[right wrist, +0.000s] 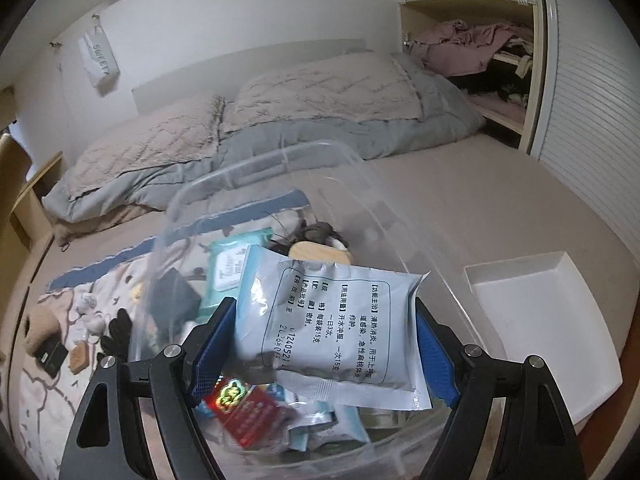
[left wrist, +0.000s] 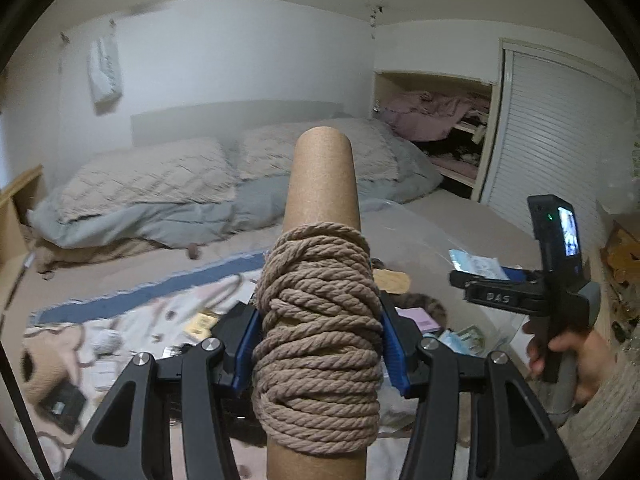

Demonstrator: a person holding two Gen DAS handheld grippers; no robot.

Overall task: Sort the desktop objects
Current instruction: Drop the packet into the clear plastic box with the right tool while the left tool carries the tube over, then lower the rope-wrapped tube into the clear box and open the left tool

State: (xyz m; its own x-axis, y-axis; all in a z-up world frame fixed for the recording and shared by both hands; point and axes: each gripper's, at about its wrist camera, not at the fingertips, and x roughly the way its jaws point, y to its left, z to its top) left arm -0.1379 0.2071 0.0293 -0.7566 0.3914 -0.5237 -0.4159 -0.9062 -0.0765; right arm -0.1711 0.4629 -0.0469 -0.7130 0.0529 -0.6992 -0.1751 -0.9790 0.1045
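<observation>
A cardboard tube (left wrist: pixel 322 176) wound with tan rope (left wrist: pixel 316 320) stands upright in my left gripper (left wrist: pixel 320 344), whose blue pads press on the rope from both sides. My right gripper (right wrist: pixel 324 352) is shut on a silver-grey sachet (right wrist: pixel 328 320) printed with black text, its pads on the two side edges. The sachet hangs over a clear plastic bin (right wrist: pixel 280 160). In the left wrist view the right gripper (left wrist: pixel 492 290) is at the right, held by a hand (left wrist: pixel 572 356), with the sachet (left wrist: pixel 480 266) in it.
The bin holds a teal wipes pack (right wrist: pixel 230 264), a wooden brush (right wrist: pixel 320 258), a red packet (right wrist: pixel 244 412) and other packs. A white tray (right wrist: pixel 540 320) lies to its right on the bed. Small items lie scattered on a patterned blanket (right wrist: pixel 52 384) at the left. Pillows lie behind.
</observation>
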